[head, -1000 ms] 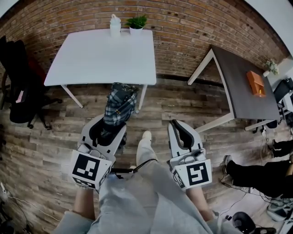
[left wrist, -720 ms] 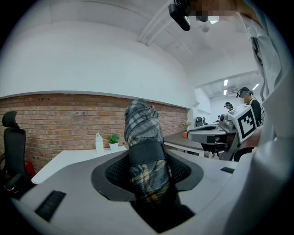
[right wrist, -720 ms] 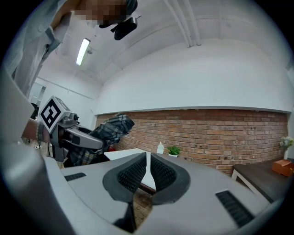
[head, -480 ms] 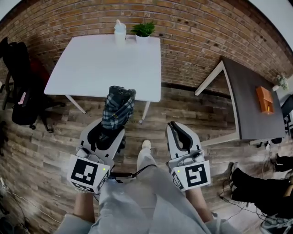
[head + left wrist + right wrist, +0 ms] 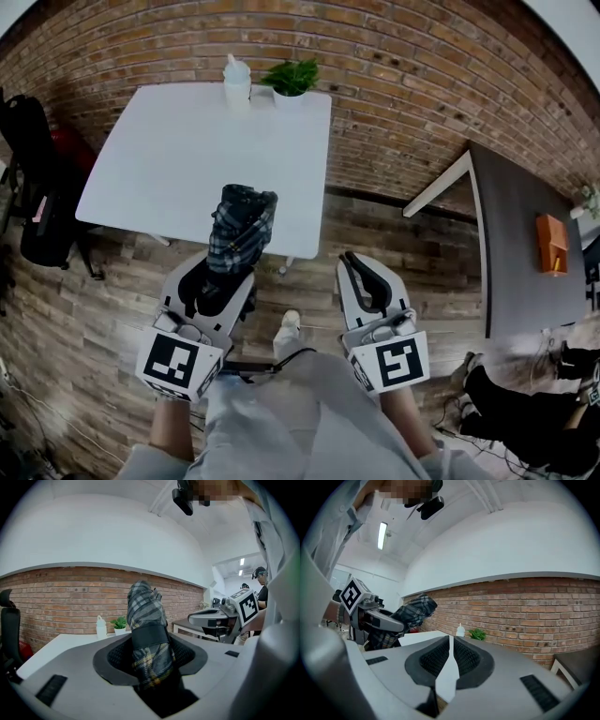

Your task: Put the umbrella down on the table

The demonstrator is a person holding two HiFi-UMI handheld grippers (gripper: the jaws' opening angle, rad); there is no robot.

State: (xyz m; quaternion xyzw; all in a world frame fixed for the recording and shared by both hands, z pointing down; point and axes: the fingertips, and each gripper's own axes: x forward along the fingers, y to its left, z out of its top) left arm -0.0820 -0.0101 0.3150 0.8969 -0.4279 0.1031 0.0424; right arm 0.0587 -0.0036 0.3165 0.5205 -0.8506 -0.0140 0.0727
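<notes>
A folded plaid umbrella (image 5: 242, 225) sticks forward and up out of my left gripper (image 5: 222, 269), whose jaws are shut on its lower part near the black strap (image 5: 149, 638). In the head view the umbrella's tip overlaps the near edge of the white table (image 5: 178, 141). My right gripper (image 5: 354, 261) is level with the left one, over the wooden floor, jaws shut with nothing between them. The right gripper view shows the umbrella (image 5: 411, 612) and the left gripper (image 5: 370, 617) at its left.
A white bottle (image 5: 236, 82) and a small potted plant (image 5: 292, 79) stand at the table's far edge by the brick wall. A black chair (image 5: 33, 187) is at the left. At the right are a dark table (image 5: 525, 262) with an orange object (image 5: 551, 244) and a seated person's legs (image 5: 525, 417).
Both grippers and the umbrella have come closer to the white table, which now looks larger and nearer. The umbrella's tip has reached the table's front edge. The jaws have not changed.
</notes>
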